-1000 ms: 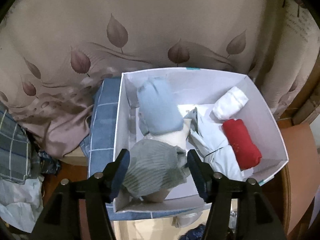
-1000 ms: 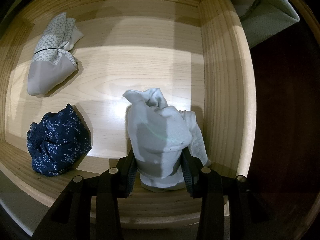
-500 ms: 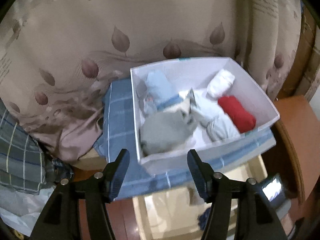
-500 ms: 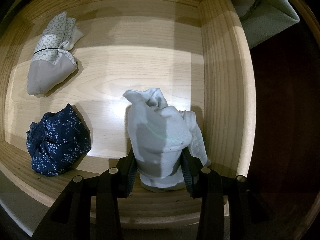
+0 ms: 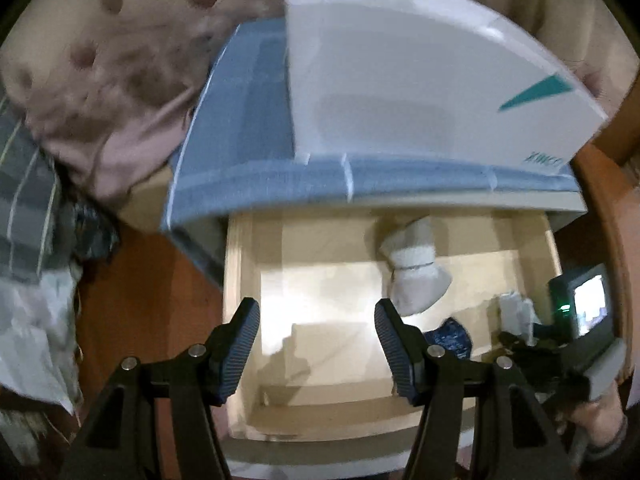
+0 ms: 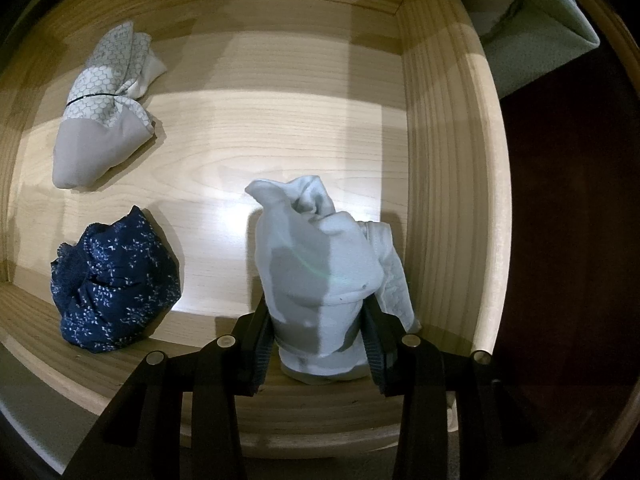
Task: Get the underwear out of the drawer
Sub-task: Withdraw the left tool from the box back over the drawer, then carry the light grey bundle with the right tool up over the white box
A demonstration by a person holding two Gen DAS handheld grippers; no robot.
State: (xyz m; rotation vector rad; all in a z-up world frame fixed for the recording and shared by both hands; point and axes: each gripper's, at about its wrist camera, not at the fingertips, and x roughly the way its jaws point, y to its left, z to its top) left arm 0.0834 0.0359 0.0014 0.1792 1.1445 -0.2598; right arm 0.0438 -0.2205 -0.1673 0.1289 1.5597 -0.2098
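Note:
The wooden drawer (image 6: 448, 160) stands pulled out. My right gripper (image 6: 318, 324) points down into it, shut on a pale blue rolled underwear (image 6: 316, 264) near the right wall. A navy floral roll (image 6: 114, 284) lies at the lower left and a grey-white patterned roll (image 6: 104, 108) at the far left. In the left wrist view my left gripper (image 5: 316, 334) hangs open and empty over the drawer (image 5: 240, 280). The patterned roll (image 5: 414, 276) and the navy roll (image 5: 450, 340) lie to its right. The right gripper (image 5: 532, 344) shows at the right edge.
A white box (image 5: 420, 92) sits on a blue checked cloth (image 5: 248, 128) just above the drawer. Pink leaf-print fabric (image 5: 100, 80) and plaid clothes (image 5: 28, 208) pile at the left. A person's hand (image 5: 600, 416) holds the right tool. Dark red-brown furniture (image 6: 568, 240) borders the drawer's right side.
My left gripper has drawn back from over the white box and dropped, so the open drawer now lies under its fingers. The right gripper and its pale blue roll have not moved.

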